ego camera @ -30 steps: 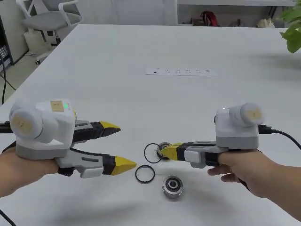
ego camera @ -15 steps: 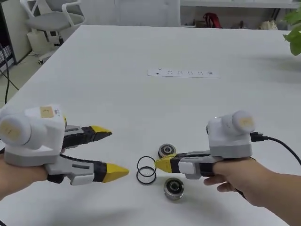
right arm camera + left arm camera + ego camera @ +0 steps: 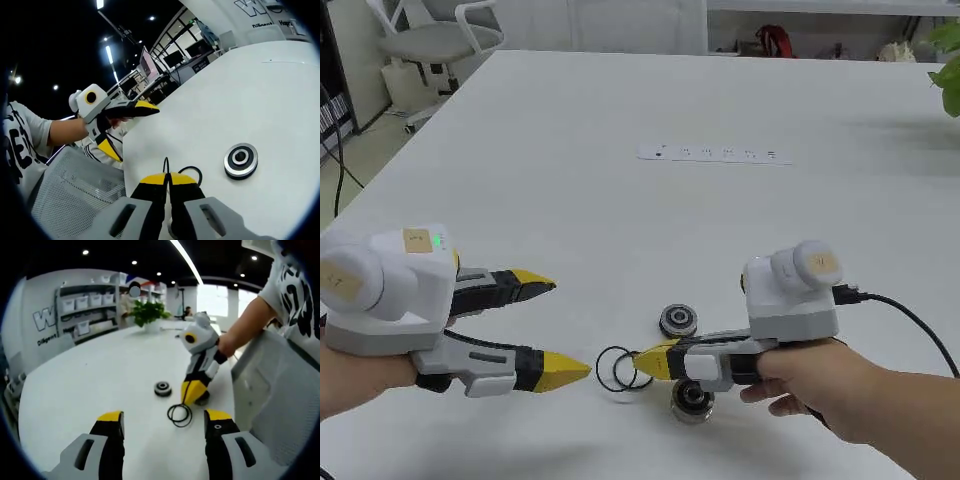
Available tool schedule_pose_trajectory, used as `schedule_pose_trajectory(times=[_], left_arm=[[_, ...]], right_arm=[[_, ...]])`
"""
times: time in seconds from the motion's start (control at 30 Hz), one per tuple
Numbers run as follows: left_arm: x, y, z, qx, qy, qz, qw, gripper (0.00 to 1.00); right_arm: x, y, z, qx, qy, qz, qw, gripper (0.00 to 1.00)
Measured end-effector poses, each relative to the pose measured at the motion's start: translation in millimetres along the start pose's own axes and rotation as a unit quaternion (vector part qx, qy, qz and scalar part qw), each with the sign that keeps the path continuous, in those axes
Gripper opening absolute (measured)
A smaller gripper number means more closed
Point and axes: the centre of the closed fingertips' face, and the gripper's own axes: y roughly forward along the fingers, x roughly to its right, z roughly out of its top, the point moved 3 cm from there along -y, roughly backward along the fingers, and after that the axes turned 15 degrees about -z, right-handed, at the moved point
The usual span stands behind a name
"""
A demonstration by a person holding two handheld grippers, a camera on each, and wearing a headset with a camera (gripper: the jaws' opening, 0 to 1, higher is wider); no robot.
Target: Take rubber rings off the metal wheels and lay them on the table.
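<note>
Two thin black rubber rings (image 3: 616,368) lie overlapping on the white table (image 3: 620,220). My right gripper (image 3: 644,362) is shut on the edge of one ring (image 3: 166,164), and the other loop (image 3: 193,173) lies just beside its jaws. One metal wheel (image 3: 678,320) sits bare just beyond the rings, also seen as the wheel (image 3: 241,160). A second wheel (image 3: 692,398) lies partly under the right gripper. My left gripper (image 3: 555,328) hovers open to the left of the rings, with nothing between its jaws (image 3: 164,417). The rings (image 3: 180,415) lie ahead of it.
A white power strip (image 3: 713,154) lies flat mid-table, farther off. An office chair (image 3: 430,40) stands past the far left corner and a plant (image 3: 948,55) at the right edge. A black cable (image 3: 910,320) trails from the right gripper.
My right gripper has drawn back toward me and leftward with a ring, bringing it from beside the far wheel onto the other ring. The left gripper stays open in about the same place.
</note>
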Motion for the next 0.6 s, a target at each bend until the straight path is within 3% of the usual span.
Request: schedule_pose_trajectory(times=[0.33, 0.6], left_arm=[[0.1, -0.9, -2.2, -0.003, 0.0, -0.001, 1.0, 0.66], [0.8, -0.2, -3.5, -0.007, 0.001, -0.002, 1.0, 0.66]], right_arm=[[3.2, 5.1, -4.5, -0.006, -0.044, -0.02, 0.9988, 0.0], [4.5, 4.6, -5.4, -0.005, -0.084, -0.032, 0.9959, 0.11]])
